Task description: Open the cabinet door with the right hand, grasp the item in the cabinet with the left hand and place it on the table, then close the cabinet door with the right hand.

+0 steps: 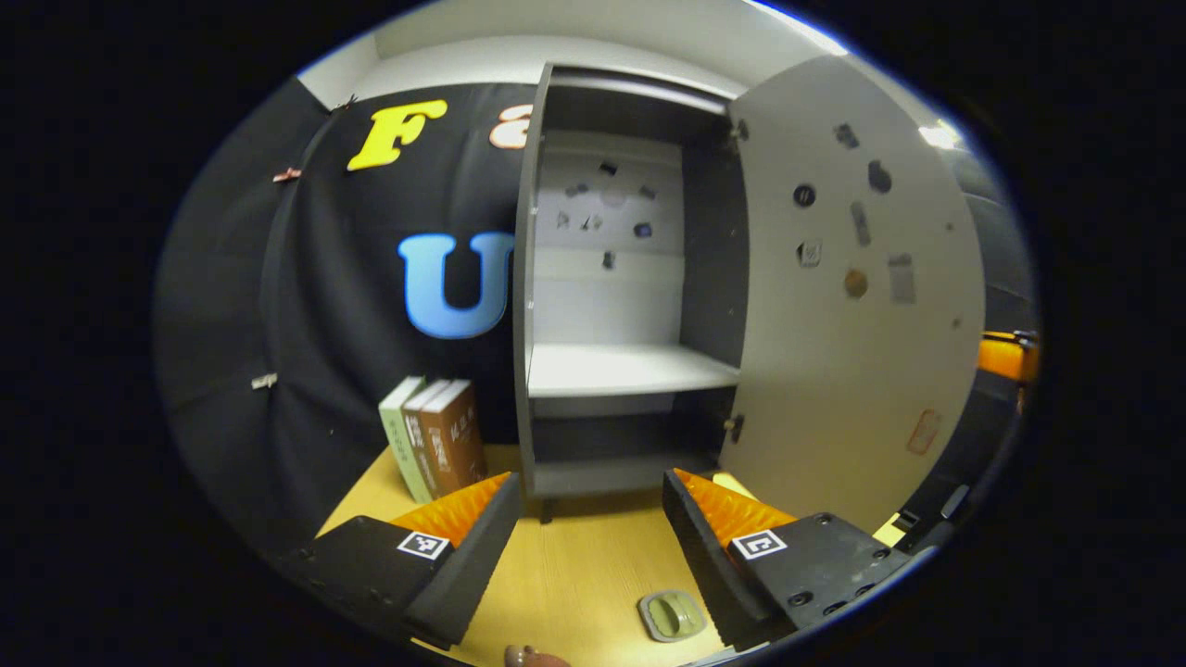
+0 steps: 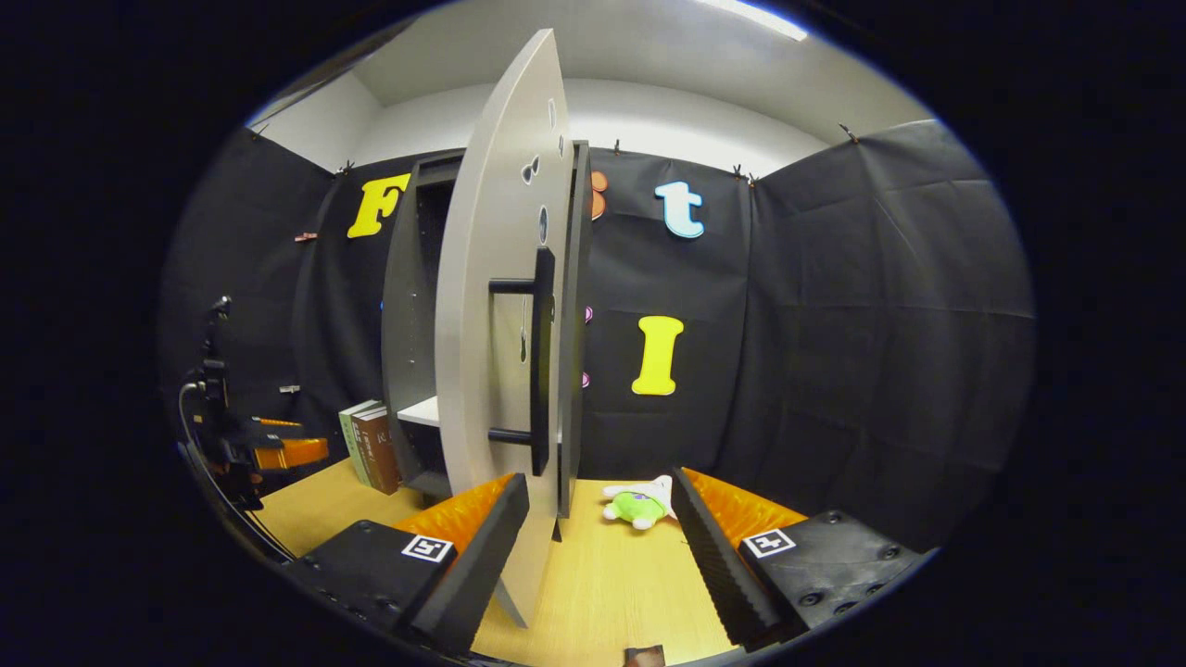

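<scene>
- Your light comes from a ceiling strip [image 2: 750, 17] overhead, which glares white at the top.
- The cabinet door [image 1: 852, 287] is evenly lit; the cabinet [image 1: 611, 278] interior below its shelf sits in shadow.
- Fisheye bending curves the door edges, and detail softens toward the rims.

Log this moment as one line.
door: cabinet door open | shelf: bare | item: green item on table | left gripper: open, holding nothing | right gripper: open, near door's edge
</scene>
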Demonstrator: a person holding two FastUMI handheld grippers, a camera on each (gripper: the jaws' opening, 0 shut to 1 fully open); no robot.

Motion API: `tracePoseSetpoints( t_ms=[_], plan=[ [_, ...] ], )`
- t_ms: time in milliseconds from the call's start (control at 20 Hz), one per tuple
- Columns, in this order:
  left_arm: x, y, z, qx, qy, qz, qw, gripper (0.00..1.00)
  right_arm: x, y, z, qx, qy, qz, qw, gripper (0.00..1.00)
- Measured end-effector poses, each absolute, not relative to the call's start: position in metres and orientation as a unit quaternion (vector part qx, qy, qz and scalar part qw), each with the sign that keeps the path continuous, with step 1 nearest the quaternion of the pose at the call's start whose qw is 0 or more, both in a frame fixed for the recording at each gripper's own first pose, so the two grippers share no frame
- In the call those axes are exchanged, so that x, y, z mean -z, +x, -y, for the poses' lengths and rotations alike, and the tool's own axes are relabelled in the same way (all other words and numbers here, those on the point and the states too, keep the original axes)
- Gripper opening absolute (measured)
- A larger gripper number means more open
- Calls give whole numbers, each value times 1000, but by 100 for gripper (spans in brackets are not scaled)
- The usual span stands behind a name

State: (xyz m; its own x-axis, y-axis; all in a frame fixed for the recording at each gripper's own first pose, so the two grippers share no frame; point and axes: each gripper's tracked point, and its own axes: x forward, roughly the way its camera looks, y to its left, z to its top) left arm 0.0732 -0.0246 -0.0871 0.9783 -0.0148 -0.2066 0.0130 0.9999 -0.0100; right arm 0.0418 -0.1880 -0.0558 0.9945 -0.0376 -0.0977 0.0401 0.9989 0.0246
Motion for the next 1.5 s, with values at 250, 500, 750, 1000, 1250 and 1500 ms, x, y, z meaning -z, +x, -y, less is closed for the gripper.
tracePoseSetpoints(
  t_ms=[250, 500, 750, 1000, 1250, 1500],
  plan=[
    [55, 59, 36, 66, -75, -77, 992, 95, 52, 44, 176, 35, 23, -36, 998, 98],
    [62, 50, 18, 79, -77, -89, 990, 95, 52, 49, 161, 39, 30, -38, 998, 95],
    [68, 43, -4, 76, -70, -100, 990, 95, 54, 55, 105, -11, 62, -39, 997, 95],
    [65, 20, -36, 39, -45, -104, 993, 95, 55, 80, 29, -98, 80, -45, 991, 95],
    [58, -5, -60, -10, -47, -97, 994, 95, 60, 90, -31, -186, 100, -58, 976, 96],
    [54, -6, -57, -24, -54, -89, 994, 95, 52, 92, -11, -177, 87, -37, 980, 96]
  ],
)
